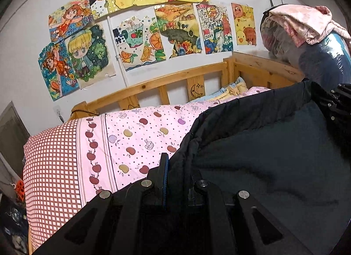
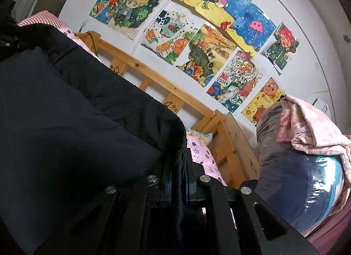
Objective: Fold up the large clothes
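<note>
A large dark navy padded coat [image 1: 263, 145] hangs stretched between my two grippers over the bed. My left gripper [image 1: 175, 167] is shut on the coat's left edge; the cloth bunches around its blue-padded finger [image 1: 164, 173]. In the right wrist view the same coat [image 2: 76, 112] fills the left half, and my right gripper [image 2: 178, 173] is shut on its right corner, with fabric pinched between the blue pads. My right gripper also shows at the far right edge of the left wrist view [image 1: 337, 103].
A pink apple-print quilt [image 1: 136, 136] and a red checked pillow [image 1: 50, 167] cover the bed. A wooden bed rail [image 1: 171, 83] runs along the wall of children's drawings [image 1: 175, 29]. A big plastic-wrapped bundle with pink cloth on top [image 2: 302, 167] stands at the right.
</note>
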Available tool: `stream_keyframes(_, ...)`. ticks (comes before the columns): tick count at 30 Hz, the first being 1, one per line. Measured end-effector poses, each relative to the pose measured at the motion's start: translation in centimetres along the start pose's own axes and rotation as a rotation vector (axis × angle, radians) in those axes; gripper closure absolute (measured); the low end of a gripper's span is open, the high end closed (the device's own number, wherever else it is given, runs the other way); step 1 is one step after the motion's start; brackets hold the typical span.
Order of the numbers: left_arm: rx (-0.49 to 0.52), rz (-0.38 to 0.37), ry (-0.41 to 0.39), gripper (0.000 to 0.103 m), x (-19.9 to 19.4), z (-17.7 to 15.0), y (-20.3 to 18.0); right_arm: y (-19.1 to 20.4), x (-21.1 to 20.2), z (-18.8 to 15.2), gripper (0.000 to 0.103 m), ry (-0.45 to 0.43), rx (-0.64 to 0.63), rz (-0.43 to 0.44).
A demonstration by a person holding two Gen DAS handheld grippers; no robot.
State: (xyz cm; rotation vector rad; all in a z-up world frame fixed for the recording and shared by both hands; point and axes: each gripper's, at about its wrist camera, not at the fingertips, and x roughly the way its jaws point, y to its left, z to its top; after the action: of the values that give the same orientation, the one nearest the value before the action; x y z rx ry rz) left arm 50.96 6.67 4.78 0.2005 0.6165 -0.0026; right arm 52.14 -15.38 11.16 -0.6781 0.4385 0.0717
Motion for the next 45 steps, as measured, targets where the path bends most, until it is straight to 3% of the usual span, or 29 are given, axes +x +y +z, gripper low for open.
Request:
stream_keyframes(10,-0.033,-0.022,0.04,0.086,1.5,-0.9,0.4,1.1,1.6,-0.4,0.096,0.052,-0.015,0.013)
stream_keyframes(13,-0.039,-0.025,0.04,0.077,1.4,-0.9,0.6,1.2,1.7,-0.6,0.088,0.062,-0.005,0.017)
stream_keyframes(14,-0.042,-0.023,0.035,0.068,1.2,-0.9,0.7,1.1,1.6,-0.6,0.079,0.062,0.003,0.017)
stream_keyframes(15,-0.048,-0.025,0.023,0.05,1.0,-0.9,0.8,0.8,1.6,-0.6,0.072,0.059,0.016,0.019)
stream_keyframes(16,-0.055,-0.017,0.006,0.039,0.6,-0.8,1.0,0.6,1.4,-0.6,0.056,0.052,0.032,0.018)
stream_keyframes(17,-0.062,-0.006,-0.009,0.018,0.3,-0.8,1.1,0.4,1.2,-0.6,0.045,0.042,0.047,0.013)
stream_keyframes(18,-0.071,-0.003,-0.031,0.013,-0.2,-0.8,1.2,0.2,1.0,-0.7,0.042,0.031,0.06,0.014)
stream_keyframes(25,-0.125,-0.032,-0.098,0.01,-3.2,-1.9,1.8,-1.7,-1.1,-1.6,0.02,-0.029,0.189,0.071)
stream_keyframes(31,-0.142,-0.14,-0.177,0.001,-6.2,-4.2,1.6,-2.7,-4.2,-3.8,0.011,-0.127,0.273,0.266)
stream_keyframes(34,-0.104,-0.213,-0.138,0.001,-5.9,-5.3,0.4,-2.4,-4.6,-5.4,0.009,-0.131,0.303,0.419)
stream_keyframes(37,-0.052,-0.247,-0.08,0.001,-4.5,-5.9,-0.8,-1.2,-3.5,-6.9,0.009,-0.069,0.333,0.535)
stream_keyframes(40,-0.038,-0.262,-0.03,0.001,-3.0,-6.0,-1.4,0.2,-1.8,-8.2,0.009,0.015,0.322,0.572)
stream_keyframes(45,-0.074,-0.257,0.013,0.001,-1.3,-5.7,-1.2,0.6,0.2,-9.2,0.009,0.062,0.37,0.568)
